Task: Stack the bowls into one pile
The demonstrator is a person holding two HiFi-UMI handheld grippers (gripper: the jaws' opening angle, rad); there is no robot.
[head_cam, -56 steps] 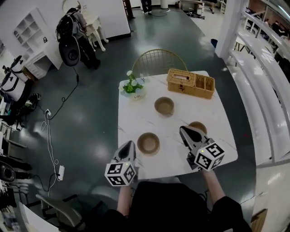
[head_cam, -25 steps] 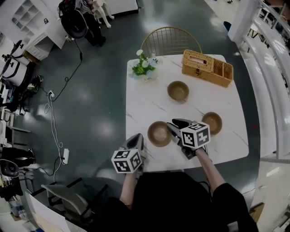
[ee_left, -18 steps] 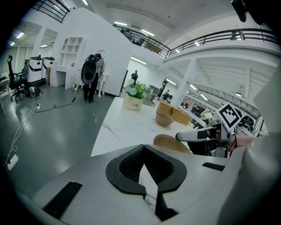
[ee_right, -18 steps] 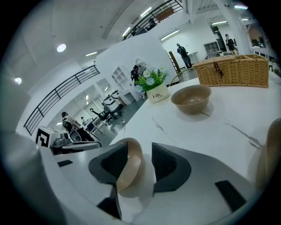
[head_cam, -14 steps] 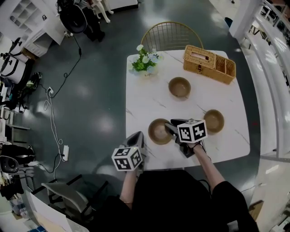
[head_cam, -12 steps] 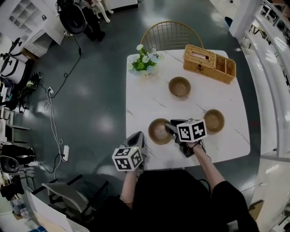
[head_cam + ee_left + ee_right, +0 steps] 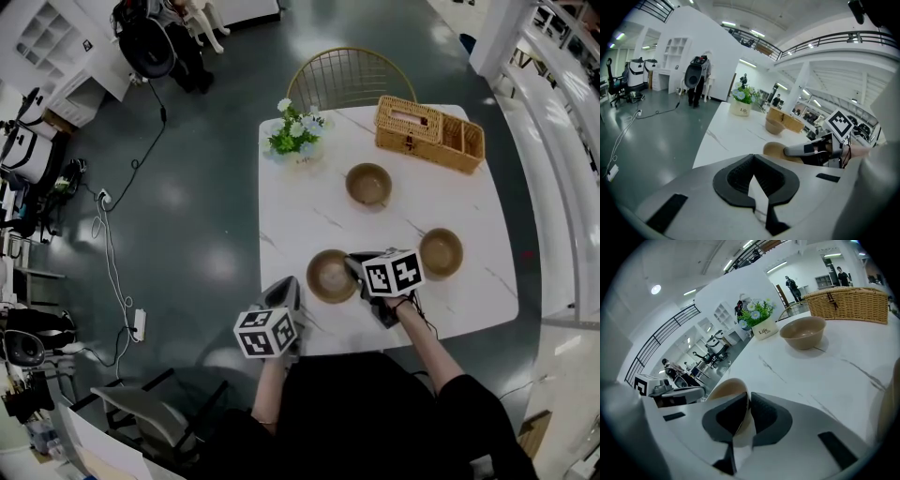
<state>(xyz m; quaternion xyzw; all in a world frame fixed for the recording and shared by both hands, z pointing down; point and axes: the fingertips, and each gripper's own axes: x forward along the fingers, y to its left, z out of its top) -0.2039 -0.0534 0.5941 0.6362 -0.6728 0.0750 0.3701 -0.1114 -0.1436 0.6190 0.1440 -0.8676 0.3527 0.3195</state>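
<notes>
Closing right claw (image 7: 749, 404), rim of nearest bowl (image 7: 328, 276) between (other bowls (image 7: 368, 184) apart)

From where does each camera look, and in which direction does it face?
Head view: on the person's head, looking steeply down at the table; forearms, left gripper and right gripper show.
Left gripper view: on the left gripper, facing along the table toward the flowers; its shut jaws show.
Right gripper view: on the right gripper, facing the basket; its jaws are closing with the rim of the near bowl between them.
Shared: both gripper views show the near bowl.
</notes>
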